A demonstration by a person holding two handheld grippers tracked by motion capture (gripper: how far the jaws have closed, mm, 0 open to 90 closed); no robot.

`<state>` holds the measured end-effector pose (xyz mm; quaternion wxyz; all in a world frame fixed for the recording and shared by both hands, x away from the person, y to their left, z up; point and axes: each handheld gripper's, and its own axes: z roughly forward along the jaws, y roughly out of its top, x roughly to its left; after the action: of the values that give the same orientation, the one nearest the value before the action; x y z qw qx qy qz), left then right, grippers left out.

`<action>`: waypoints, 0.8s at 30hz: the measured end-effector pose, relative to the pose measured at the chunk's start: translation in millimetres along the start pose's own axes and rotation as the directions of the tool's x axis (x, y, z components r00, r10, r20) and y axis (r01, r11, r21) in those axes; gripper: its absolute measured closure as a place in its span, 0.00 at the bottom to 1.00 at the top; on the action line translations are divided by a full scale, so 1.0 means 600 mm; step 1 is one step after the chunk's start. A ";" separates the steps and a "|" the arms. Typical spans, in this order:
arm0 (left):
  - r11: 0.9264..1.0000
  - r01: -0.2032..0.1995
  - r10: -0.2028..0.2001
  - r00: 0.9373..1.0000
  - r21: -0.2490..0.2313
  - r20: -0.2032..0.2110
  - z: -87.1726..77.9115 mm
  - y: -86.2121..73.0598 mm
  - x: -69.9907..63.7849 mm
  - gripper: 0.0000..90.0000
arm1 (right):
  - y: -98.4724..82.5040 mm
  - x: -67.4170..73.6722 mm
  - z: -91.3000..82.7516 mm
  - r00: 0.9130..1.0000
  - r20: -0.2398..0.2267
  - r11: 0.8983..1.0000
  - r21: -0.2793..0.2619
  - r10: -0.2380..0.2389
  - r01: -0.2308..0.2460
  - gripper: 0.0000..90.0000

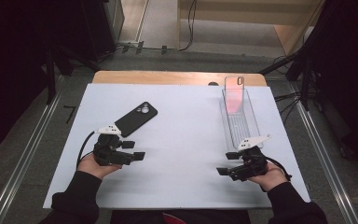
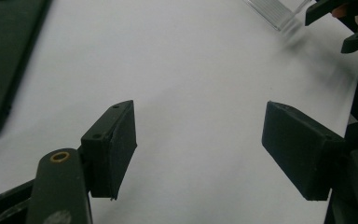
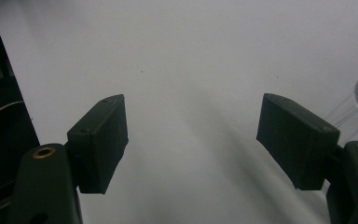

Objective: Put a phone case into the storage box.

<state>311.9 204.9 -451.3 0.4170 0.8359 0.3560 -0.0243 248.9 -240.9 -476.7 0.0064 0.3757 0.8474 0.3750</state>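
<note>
Both grippers idle over the white board, nothing grasped.

Left gripper point(image 1: 139, 155) and right gripper point(image 1: 223, 171): jaws apart, empty. Black phone point(image 1: 135, 119) lies flat just beyond the left one; clear tray point(image 1: 239, 122) beyond the right holds a clear phone case point(image 1: 235, 93) leaning at its far end.

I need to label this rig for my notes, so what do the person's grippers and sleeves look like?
Both the left gripper and right gripper are black, each with two flat rectangular jaws. Brass-coloured rings sit at the jaw bases. A pale three-cornered plate tops each one, and a black cable trails from each. The person wears dark long sleeves.
</note>
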 end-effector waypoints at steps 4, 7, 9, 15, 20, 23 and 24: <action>0.999 0.036 -0.037 0.998 -0.025 -0.043 -0.004 0.007 0.022 0.29 | 0.000 -0.001 0.000 1.000 0.001 1.000 0.000 0.001 -0.001 0.25; 0.998 0.055 -0.058 0.997 -0.043 -0.059 -0.005 0.010 0.033 0.29 | 0.000 -0.001 0.000 1.000 -0.003 1.000 -0.004 -0.003 0.003 0.25; 0.997 0.059 -0.063 0.996 -0.059 -0.066 -0.006 0.011 0.038 0.29 | 0.000 -0.001 0.000 1.000 -0.003 1.000 -0.001 -0.003 0.003 0.25; 0.997 0.056 -0.061 0.993 -0.055 -0.103 -0.004 0.024 0.052 0.29 | 0.000 -0.002 -0.001 1.000 -0.006 1.000 -0.003 0.001 -0.001 0.25; 0.996 0.063 -0.068 0.992 -0.056 -0.107 -0.003 0.037 0.068 0.30 | 0.001 -0.002 0.000 1.000 -0.010 1.000 -0.006 -0.001 0.001 0.25; 0.997 0.052 -0.059 0.992 -0.061 -0.110 -0.005 0.053 0.076 0.30 | 0.002 -0.001 0.001 1.000 -0.010 1.000 -0.008 -0.007 0.007 0.25; 0.996 0.053 -0.059 0.993 -0.067 -0.104 -0.005 0.058 0.079 0.30 | 0.002 -0.001 0.001 1.000 -0.012 1.000 -0.008 -0.008 0.008 0.25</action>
<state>368.0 220.2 -441.6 0.4234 0.8118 0.4016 0.0200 250.2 -240.4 -476.3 0.0041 0.3700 0.8475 0.3805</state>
